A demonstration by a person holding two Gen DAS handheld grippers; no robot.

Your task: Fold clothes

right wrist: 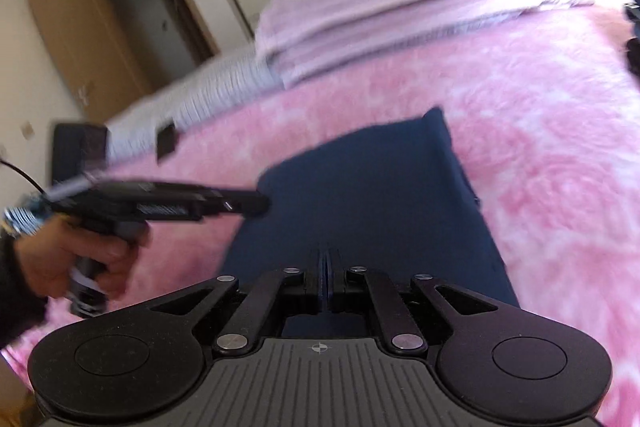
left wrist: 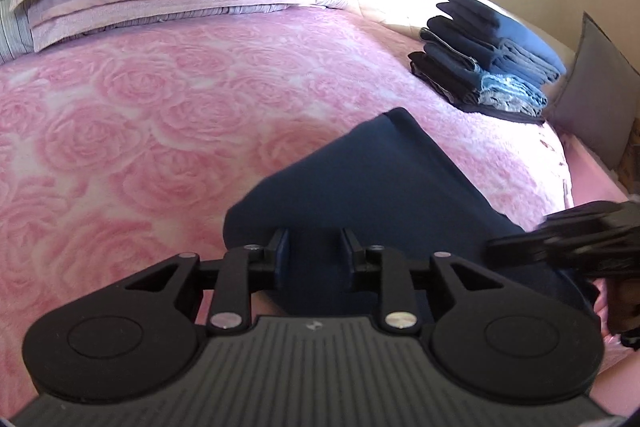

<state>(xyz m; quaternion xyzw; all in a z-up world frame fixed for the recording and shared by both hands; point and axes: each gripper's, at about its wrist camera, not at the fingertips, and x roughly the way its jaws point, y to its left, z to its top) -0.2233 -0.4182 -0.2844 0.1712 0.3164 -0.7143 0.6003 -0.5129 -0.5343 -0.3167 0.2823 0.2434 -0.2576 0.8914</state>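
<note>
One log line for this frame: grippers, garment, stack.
left gripper: open over navy garment | right gripper: shut, nothing visibly held | garment: folded on pink blanket | folded stack: far right

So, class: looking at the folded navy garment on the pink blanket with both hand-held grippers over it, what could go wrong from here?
1. The left hand-held gripper has its jaws apart over the navy garment; closing could catch only the top layer and pull the fold open.
2. The right hand-held gripper is shut and blurred beside the left one; the two might knock together.
3. The fluffy pink blanket may snag the cloth if it is dragged toward the pile of folded clothes.
</note>
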